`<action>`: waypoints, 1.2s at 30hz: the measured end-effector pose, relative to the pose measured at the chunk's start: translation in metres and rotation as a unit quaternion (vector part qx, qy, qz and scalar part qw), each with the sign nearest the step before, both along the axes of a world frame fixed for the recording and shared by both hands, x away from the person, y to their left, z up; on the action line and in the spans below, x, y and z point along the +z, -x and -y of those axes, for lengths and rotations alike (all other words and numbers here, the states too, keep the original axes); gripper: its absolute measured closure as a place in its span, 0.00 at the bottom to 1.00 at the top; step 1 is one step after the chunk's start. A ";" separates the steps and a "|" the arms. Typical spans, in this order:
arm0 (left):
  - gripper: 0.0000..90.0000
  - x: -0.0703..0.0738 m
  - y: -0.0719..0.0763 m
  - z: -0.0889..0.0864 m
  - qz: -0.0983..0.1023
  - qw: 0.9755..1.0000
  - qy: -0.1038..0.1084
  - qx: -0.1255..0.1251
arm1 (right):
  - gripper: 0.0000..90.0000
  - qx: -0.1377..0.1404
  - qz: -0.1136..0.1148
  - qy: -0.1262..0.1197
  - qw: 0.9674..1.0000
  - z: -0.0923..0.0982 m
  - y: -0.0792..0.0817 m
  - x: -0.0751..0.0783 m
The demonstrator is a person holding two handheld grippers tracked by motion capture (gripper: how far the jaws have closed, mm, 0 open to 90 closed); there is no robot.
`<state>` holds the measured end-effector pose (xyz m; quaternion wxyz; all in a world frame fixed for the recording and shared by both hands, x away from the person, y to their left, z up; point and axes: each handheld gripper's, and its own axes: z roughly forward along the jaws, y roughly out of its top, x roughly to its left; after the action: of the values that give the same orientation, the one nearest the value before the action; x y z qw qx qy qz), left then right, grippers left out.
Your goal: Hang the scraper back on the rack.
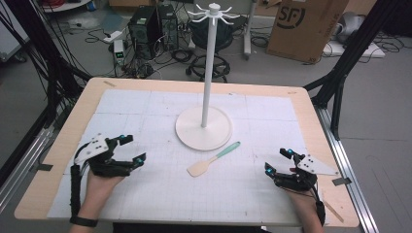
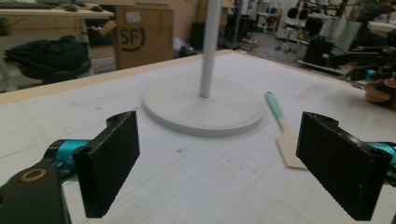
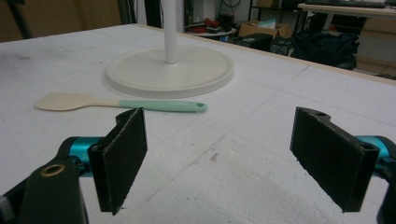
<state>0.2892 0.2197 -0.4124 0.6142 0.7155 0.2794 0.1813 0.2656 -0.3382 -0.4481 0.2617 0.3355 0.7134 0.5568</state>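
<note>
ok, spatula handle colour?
Mint green, on the flat spatula with a cream blade, lying beside the white round stand base. Clearest in the right gripper view.

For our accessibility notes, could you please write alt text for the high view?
A spatula with a mint-green handle lies flat on a white-covered table, just in front of the round base of a tall white hook stand. A person's left gripper and right gripper rest open at either side, holding nothing.
</note>
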 end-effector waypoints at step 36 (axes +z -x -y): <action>0.38 -0.025 -0.044 0.203 -0.100 0.978 -0.162 -0.090 | 0.20 0.005 -0.001 -0.004 1.000 0.001 -0.001 0.000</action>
<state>0.3328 0.0166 -0.4377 0.4726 0.8423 0.2406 0.0962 0.2664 -0.3388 -0.4480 0.2562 0.3336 0.7132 0.5608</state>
